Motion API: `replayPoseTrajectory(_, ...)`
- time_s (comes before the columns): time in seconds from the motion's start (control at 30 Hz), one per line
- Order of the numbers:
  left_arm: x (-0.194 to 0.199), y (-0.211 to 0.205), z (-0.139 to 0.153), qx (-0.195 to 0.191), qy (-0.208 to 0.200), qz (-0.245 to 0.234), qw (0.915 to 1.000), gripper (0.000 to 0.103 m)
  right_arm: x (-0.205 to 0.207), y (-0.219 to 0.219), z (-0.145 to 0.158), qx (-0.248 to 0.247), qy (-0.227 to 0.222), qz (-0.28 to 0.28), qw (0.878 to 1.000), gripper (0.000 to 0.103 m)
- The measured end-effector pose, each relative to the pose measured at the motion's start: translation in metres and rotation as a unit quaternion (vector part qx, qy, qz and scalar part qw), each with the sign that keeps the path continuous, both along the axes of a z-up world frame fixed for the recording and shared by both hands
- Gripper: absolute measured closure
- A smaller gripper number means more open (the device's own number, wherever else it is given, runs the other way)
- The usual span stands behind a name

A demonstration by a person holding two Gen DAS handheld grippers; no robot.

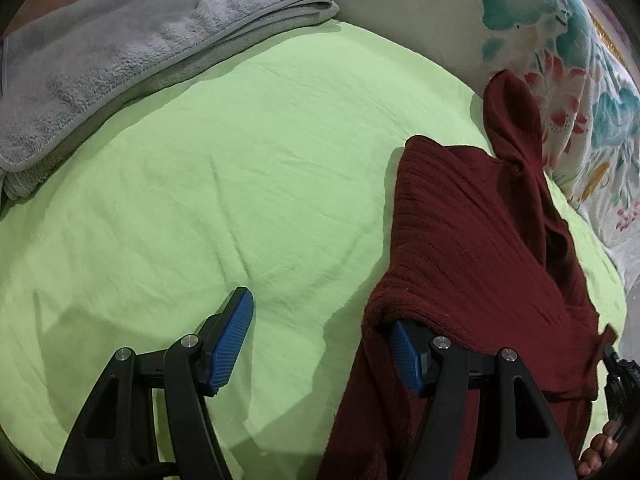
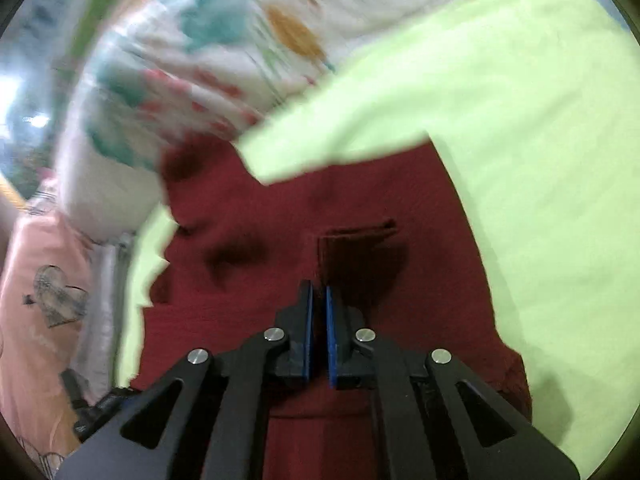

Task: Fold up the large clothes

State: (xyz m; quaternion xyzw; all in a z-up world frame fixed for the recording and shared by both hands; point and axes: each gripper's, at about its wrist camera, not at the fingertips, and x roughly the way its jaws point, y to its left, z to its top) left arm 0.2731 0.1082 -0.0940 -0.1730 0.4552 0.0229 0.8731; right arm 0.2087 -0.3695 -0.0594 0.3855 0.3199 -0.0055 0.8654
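A dark red ribbed knit garment (image 1: 472, 232) lies on the light green sheet (image 1: 224, 184) at the right of the left wrist view. My left gripper (image 1: 320, 340) is open; the garment is draped over its right finger (image 1: 404, 356), and its left finger (image 1: 232, 340) is bare above the sheet. In the blurred right wrist view the same garment (image 2: 248, 280) fills the middle, with a patch pocket (image 2: 356, 252) just beyond my right gripper (image 2: 318, 304). Its blue pads stand almost together, and I cannot tell whether fabric is pinched between them.
A folded grey fleece blanket (image 1: 132, 64) lies at the far left of the sheet. A floral quilt (image 1: 568, 80) borders the right side and also shows in the right wrist view (image 2: 192, 60). A pink cloth with a heart print (image 2: 48, 292) is at the left.
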Motion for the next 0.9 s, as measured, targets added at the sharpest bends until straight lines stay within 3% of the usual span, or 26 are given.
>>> replayPoseTrajectory(0.03,0.000,0.000,0.000,0.000,0.000,-0.003,1.0000,0.036,-0.003,0.000,0.002,-0.010,0.007,-0.007,1.000,0.096)
replayPoseTrajectory(0.13,0.000,-0.002,0.001,0.007,0.001,-0.010,0.9999,0.036,-0.011,-0.011,-0.015,-0.040,0.112,-0.055,0.991,0.091)
replayPoseTrajectory(0.17,0.000,-0.003,0.001,0.010,0.002,-0.013,0.9999,0.036,-0.015,-0.013,-0.015,-0.045,0.113,-0.065,0.990,0.091)
replayPoseTrajectory(0.3,-0.001,-0.005,0.002,0.021,0.006,-0.018,0.9996,0.036,-0.029,-0.003,0.010,-0.082,0.041,-0.059,0.994,0.090)
replayPoseTrajectory(0.37,-0.002,-0.005,0.003,0.021,0.008,-0.017,0.9996,0.036,-0.019,0.006,0.015,-0.072,0.016,-0.013,0.997,0.081)
replayPoseTrajectory(0.43,-0.003,-0.005,0.003,0.023,0.010,-0.018,0.9995,0.036,-0.002,0.019,0.013,-0.068,0.016,0.040,0.997,0.062)
replayPoseTrajectory(0.47,-0.004,-0.005,0.003,0.024,0.011,-0.019,0.9995,0.036,0.007,0.024,0.009,-0.068,0.025,0.062,0.995,0.060)
replayPoseTrajectory(0.53,-0.007,-0.003,0.003,0.025,0.014,-0.023,0.9993,0.036,0.020,0.029,-0.003,-0.096,0.075,0.067,0.990,0.059)
replayPoseTrajectory(0.6,-0.009,-0.001,0.004,0.025,0.018,-0.032,0.9990,0.036,0.018,0.018,-0.014,-0.103,0.117,0.030,0.987,0.060)
replayPoseTrajectory(0.67,-0.014,-0.004,0.009,0.027,0.024,-0.053,0.9979,0.038,0.000,0.000,-0.011,-0.081,0.106,-0.001,0.991,0.060)
replayPoseTrajectory(0.73,-0.026,-0.013,0.024,0.021,0.008,-0.097,0.9951,0.038,-0.009,-0.006,-0.002,-0.093,0.093,-0.010,0.991,0.059)
replayPoseTrajectory(0.8,-0.031,-0.025,0.042,0.017,-0.013,-0.132,0.9910,0.038,-0.008,-0.008,0.012,-0.083,0.054,0.014,0.995,0.059)
replayPoseTrajectory(0.9,-0.021,-0.041,0.065,0.013,-0.036,-0.149,0.9880,0.037,0.011,-0.001,0.029,-0.078,0.024,0.059,0.995,0.059)
